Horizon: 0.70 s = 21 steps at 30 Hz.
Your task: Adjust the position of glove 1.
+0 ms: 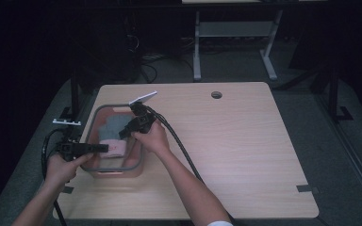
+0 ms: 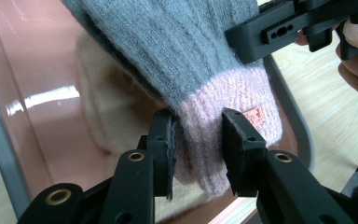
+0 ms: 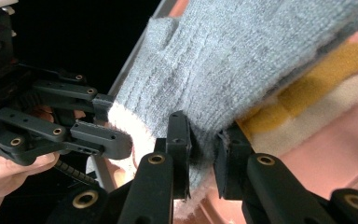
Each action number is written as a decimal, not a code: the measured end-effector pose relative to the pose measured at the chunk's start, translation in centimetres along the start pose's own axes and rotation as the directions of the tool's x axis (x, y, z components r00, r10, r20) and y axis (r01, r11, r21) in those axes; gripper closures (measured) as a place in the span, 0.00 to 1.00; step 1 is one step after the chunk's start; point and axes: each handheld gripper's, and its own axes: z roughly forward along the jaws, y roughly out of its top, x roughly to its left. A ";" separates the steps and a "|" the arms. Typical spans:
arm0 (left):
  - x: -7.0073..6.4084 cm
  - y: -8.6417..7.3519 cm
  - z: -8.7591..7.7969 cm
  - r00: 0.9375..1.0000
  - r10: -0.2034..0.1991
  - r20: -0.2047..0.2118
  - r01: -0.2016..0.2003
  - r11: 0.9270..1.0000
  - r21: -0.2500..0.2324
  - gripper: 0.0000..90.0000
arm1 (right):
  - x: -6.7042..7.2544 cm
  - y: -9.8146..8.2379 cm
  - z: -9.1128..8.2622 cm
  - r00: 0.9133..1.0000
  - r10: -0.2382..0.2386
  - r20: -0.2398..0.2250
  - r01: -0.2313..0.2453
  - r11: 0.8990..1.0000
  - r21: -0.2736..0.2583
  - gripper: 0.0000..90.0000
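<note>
A grey knit glove with a pink cuff hangs over a salmon bin with a grey rim, at the table's left. My left gripper is shut on the pink cuff, reaching in from the bin's left side. My right gripper is shut on the edge of the glove's grey part, just above the cuff. The two grippers sit close together, and each shows in the other's view: the left gripper and the right gripper.
Under the glove in the bin lie a mustard-yellow and a cream knit piece. The wooden table has a cable hole at the back and black tape at the right edge. Another desk's legs stand behind.
</note>
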 end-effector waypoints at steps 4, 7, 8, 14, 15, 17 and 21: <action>0.2 -0.2 0.2 1.000 -0.003 -0.007 0.003 1.000 0.009 0.74 | -0.1 0.0 0.4 1.000 0.000 0.010 0.000 1.000 0.012 0.86; 0.3 -0.3 0.2 1.000 -0.007 -0.013 0.007 1.000 0.015 0.74 | 0.0 0.1 0.8 1.000 -0.002 0.017 0.001 1.000 0.026 0.86; 0.5 -0.4 0.3 1.000 -0.003 -0.016 0.004 1.000 0.024 0.74 | 0.0 0.1 0.9 1.000 0.000 0.020 -0.001 1.000 0.030 0.85; 0.7 -0.5 0.5 1.000 -0.007 -0.021 0.007 0.999 0.038 0.74 | 0.0 0.0 1.3 0.999 0.002 0.032 -0.003 0.999 0.043 0.85; 0.7 -0.5 0.5 1.000 -0.008 -0.025 0.009 0.999 0.040 0.74 | 0.0 0.0 1.3 0.999 -0.001 0.033 0.000 0.999 0.045 0.84; 0.8 -0.6 0.6 1.000 -0.011 -0.025 0.012 0.999 0.043 0.74 | -0.1 0.0 1.4 0.999 -0.005 0.038 0.003 0.999 0.048 0.84; 0.8 -0.6 0.8 0.999 -0.014 -0.030 0.016 0.999 0.047 0.74 | 0.0 0.0 1.3 0.999 -0.004 0.047 0.002 0.999 0.052 0.82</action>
